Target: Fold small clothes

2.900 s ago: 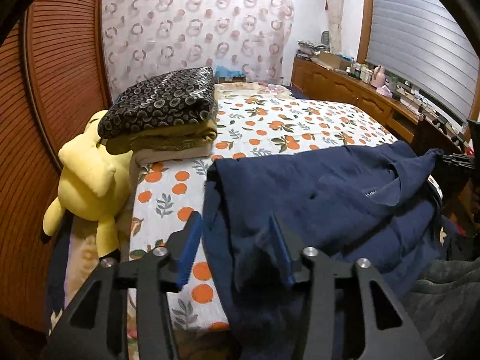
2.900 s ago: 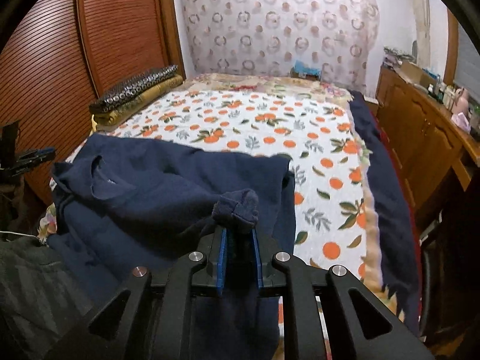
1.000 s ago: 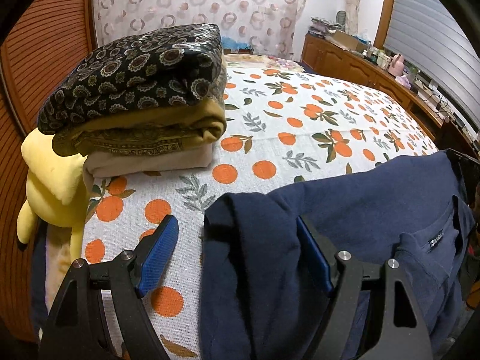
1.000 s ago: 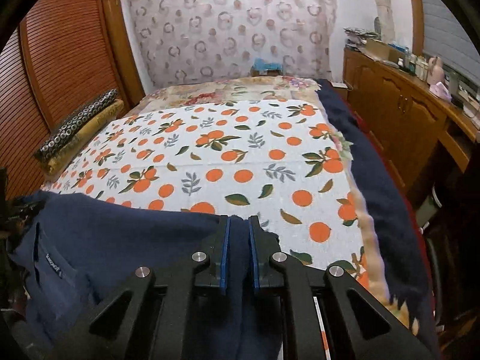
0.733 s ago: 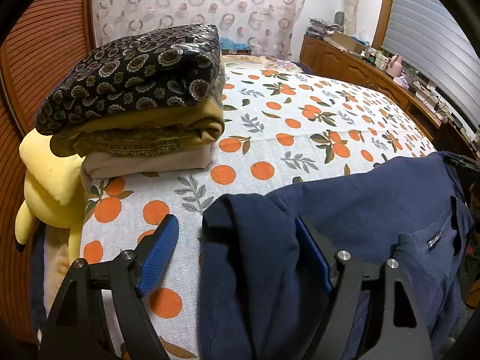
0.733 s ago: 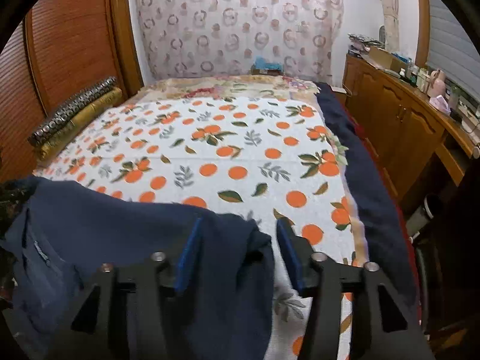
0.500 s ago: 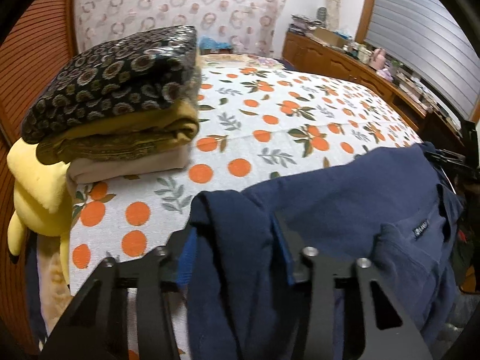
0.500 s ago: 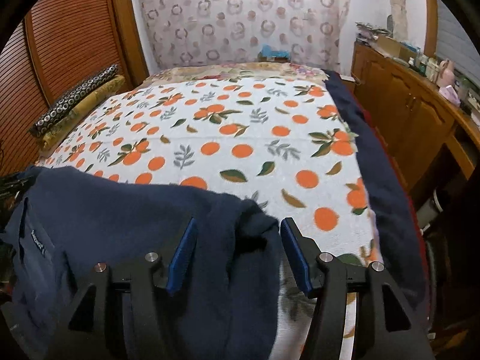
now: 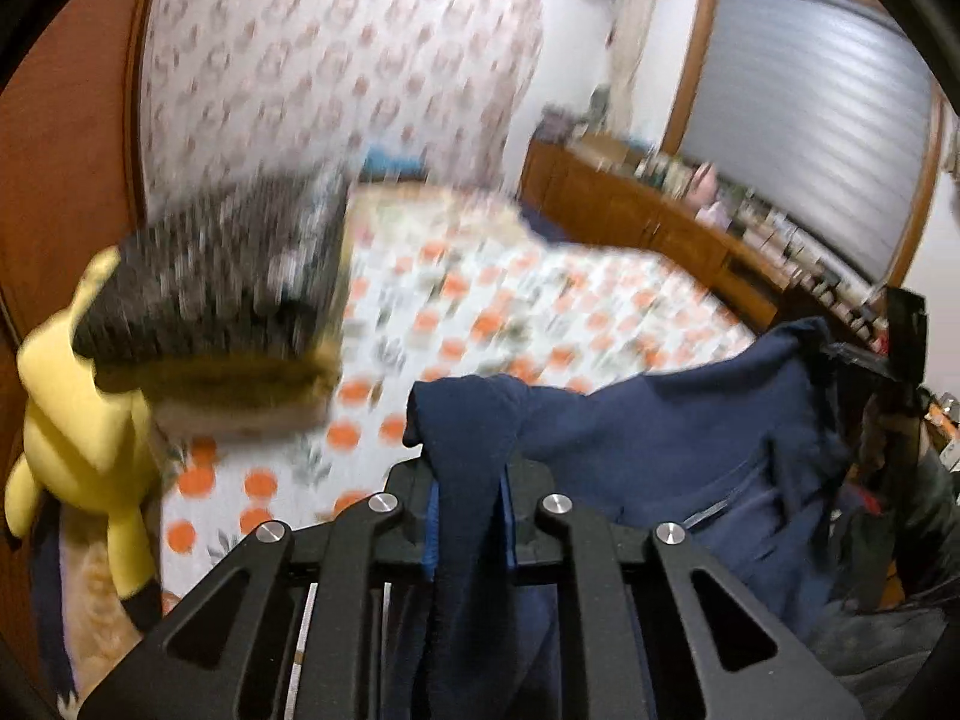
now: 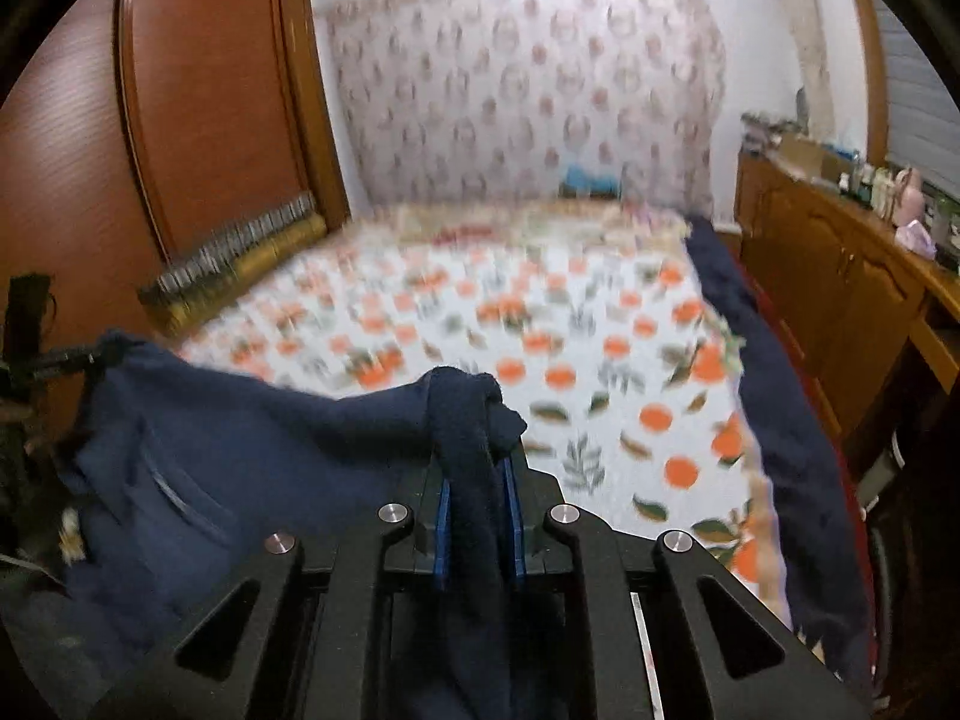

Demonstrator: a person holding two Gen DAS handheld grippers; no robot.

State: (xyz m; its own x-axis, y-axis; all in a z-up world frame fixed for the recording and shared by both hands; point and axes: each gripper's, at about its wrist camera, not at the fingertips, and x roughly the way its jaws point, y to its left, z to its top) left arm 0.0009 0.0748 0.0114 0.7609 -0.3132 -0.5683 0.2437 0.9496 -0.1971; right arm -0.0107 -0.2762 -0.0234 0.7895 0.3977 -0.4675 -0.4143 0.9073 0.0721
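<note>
Both my jaws have just closed, my left gripper (image 9: 469,531) and right gripper (image 10: 479,531) each pinching a corner of the navy shirt (image 9: 678,450), now lifted off the orange-print bed (image 10: 600,360) at frame centre, ready for folding

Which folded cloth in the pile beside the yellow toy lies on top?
The black patterned cloth lies on top. Under it comes the mustard-yellow cloth, and a pale one lies lowest. The yellow toy sits beside them.

Dim indoor light, heavy motion blur, fisheye-warped dark edges
</note>
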